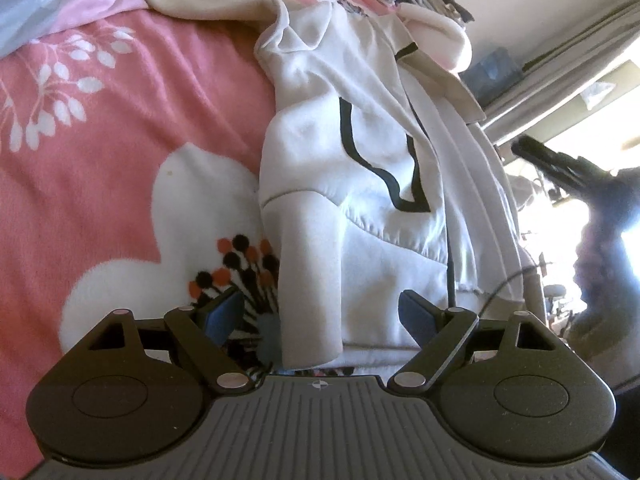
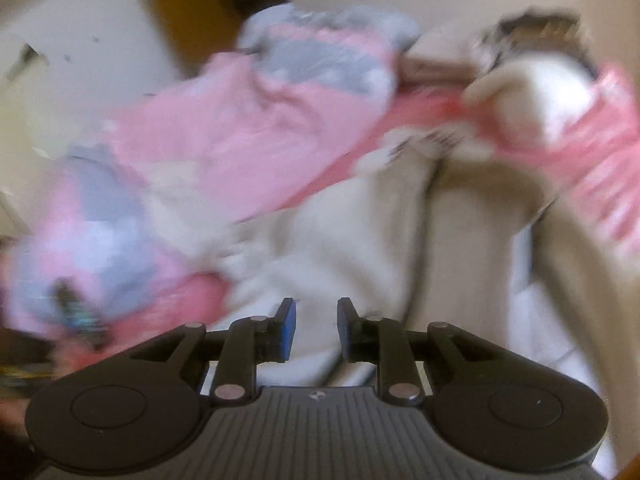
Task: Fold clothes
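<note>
On the bed's pink flowered blanket (image 1: 100, 140), the left tongs (image 1: 320, 312) gape wide, a sleeve of the white jacket (image 1: 360, 152) lying between the fingers, ungripped. The jacket looks partly gathered, not yet a neat fold. The right tongs (image 2: 317, 330) hover slightly parted, empty, above blurred white cloth.

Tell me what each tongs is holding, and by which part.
Nothing is held. The left tongs stand wide open around the white jacket's sleeve. The right tongs are open over pale cloth, gripping nothing.
</note>
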Demonstrator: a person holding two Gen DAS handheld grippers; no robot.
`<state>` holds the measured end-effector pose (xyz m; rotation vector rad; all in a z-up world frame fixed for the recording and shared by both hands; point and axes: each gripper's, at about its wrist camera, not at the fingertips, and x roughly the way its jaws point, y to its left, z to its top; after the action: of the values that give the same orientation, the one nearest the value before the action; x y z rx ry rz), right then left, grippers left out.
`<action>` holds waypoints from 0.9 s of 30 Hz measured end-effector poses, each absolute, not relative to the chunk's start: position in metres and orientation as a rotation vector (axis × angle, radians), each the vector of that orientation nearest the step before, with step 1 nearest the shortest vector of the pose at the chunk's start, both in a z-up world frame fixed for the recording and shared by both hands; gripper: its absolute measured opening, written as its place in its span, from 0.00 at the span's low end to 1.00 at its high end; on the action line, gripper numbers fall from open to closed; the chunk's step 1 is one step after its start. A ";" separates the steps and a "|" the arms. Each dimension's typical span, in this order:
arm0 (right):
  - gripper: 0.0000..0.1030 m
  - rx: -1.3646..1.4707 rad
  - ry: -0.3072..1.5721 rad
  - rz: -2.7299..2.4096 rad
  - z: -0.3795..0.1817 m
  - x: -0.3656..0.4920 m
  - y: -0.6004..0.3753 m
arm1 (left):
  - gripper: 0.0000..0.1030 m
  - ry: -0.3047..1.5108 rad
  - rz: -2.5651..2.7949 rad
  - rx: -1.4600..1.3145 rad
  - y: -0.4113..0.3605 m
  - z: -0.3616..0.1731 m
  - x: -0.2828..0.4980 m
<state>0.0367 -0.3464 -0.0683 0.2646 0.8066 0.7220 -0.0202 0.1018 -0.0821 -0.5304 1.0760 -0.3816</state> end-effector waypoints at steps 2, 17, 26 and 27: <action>0.23 0.337 0.871 0.764 -0.080 0.030 -0.345 | 0.81 1.075 -0.382 -0.529 0.102 -0.082 -0.021; 0.23 0.604 1.183 0.723 -0.164 -0.042 -0.349 | 0.81 1.059 -0.358 -0.567 0.114 -0.082 -0.029; 0.44 0.626 1.181 0.656 -0.179 -0.037 -0.353 | 0.79 1.068 -0.340 -0.614 0.119 -0.089 -0.029; 0.44 0.619 1.190 0.658 -0.181 -0.037 -0.351 | 0.78 1.067 -0.335 -0.620 0.119 -0.090 -0.029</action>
<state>-0.0370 -0.3508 -0.1812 0.6187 1.1896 0.6578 -0.0290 0.1192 -0.0903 -0.6201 1.0674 -0.3354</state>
